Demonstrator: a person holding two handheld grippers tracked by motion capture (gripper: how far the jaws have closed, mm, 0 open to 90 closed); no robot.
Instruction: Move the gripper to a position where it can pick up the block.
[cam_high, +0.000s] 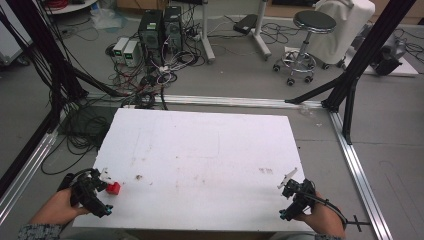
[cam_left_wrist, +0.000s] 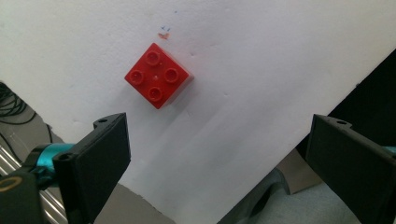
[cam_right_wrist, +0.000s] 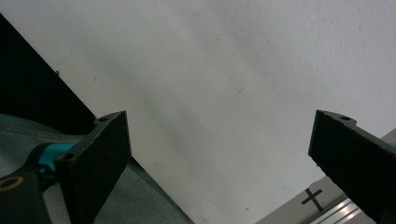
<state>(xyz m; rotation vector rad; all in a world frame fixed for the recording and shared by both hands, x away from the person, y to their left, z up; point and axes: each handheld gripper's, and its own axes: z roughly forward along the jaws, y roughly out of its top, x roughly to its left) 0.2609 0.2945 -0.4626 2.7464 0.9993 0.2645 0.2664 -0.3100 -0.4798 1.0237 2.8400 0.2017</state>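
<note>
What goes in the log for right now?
left gripper: open, near red brick | right gripper: open, over white table | brick: untouched

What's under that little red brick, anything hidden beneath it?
The red brick rests studs-up directly on the white table, ahead of the open left gripper. Its footprint hides the surface beneath, so whatever lies there cannot be seen.

The red building brick (cam_left_wrist: 158, 75) is glossy moulded plastic, its four studs catching a soft sheen. It sits on a white table top (cam_high: 210, 150) that looks matt and faintly scuffed, with small brownish stains. The left gripper (cam_left_wrist: 219, 163) has matt black jaws with a slightly grainy face and a shiny teal fitting beside them. The frame rail (cam_high: 357, 165) along the floor is brushed bare metal.
</note>
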